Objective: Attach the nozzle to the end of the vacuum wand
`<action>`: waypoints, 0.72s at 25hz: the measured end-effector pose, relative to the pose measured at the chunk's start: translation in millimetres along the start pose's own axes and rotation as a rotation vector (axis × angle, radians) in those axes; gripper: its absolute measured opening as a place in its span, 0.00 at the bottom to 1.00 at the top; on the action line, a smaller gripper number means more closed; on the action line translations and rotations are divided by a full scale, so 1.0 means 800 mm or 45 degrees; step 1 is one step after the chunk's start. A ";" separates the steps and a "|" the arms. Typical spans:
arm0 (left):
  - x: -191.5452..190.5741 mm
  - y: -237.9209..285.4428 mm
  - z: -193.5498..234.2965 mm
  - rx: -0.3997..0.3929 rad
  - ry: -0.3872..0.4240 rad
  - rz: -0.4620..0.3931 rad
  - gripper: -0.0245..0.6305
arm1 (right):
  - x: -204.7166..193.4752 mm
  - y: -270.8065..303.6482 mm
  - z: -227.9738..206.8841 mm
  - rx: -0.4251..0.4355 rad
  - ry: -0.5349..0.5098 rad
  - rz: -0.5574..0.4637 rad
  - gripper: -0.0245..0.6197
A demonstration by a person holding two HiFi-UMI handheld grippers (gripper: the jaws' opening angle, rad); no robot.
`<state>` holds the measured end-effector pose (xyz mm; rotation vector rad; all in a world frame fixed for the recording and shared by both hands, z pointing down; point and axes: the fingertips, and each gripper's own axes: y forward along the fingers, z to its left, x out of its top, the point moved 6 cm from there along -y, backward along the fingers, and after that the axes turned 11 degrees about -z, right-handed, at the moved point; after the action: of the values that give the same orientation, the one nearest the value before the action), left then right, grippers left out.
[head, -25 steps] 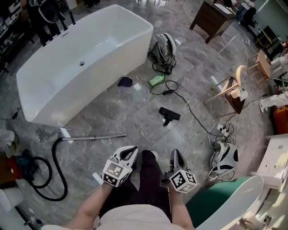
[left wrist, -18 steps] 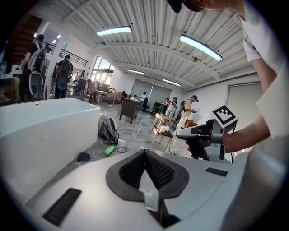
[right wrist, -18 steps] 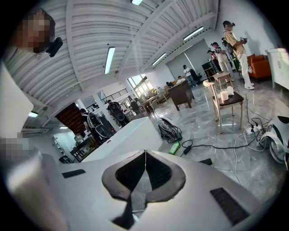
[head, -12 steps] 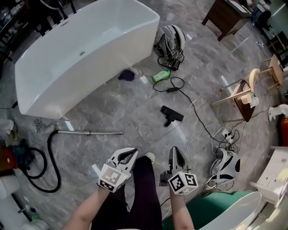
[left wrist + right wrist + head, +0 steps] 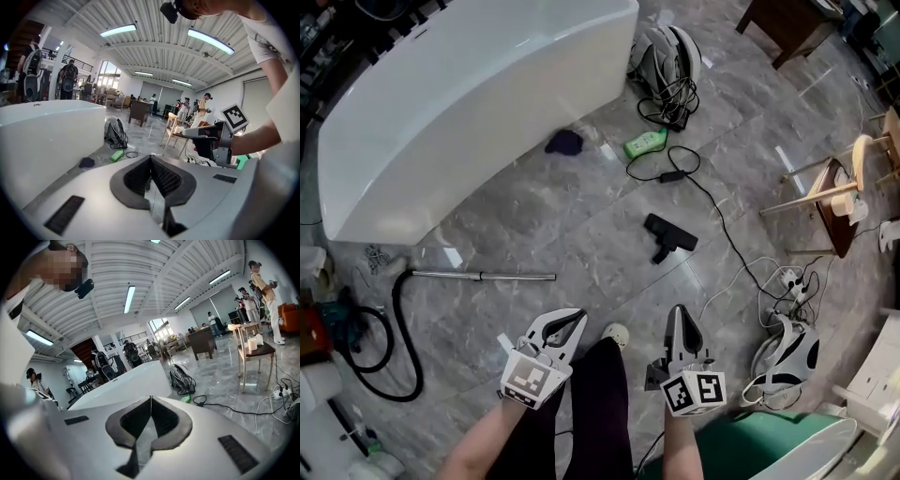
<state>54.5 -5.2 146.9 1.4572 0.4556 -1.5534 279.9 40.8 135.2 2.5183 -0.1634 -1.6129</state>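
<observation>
Two closed, empty tools we held, left hand-held gripper [image 5: 567,321], right hand-held gripper [image 5: 678,314], nozzle [image 5: 670,236] lay on floor [image 5: 581,211], well apart from vacuum wand [image 5: 483,276].

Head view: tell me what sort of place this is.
Likely a big studio or workshop hall, not a home: a bathtub stands loose on the floor, cables trail about, people stand beyond.

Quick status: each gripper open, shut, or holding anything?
Left gripper: shut, holding nothing.
Right gripper: shut, holding nothing.
</observation>
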 end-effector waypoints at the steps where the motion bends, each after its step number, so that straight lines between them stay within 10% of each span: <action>1: -0.009 0.009 0.006 0.008 0.003 -0.002 0.05 | -0.009 0.004 -0.008 0.005 -0.002 0.001 0.06; 18: -0.254 0.124 0.087 -0.091 -0.004 0.043 0.05 | -0.233 0.021 -0.163 -0.127 0.041 0.017 0.06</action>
<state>67.7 -35.0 381.4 1.4009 0.4783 -1.4977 320.4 64.5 358.0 2.4613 -0.0939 -1.5348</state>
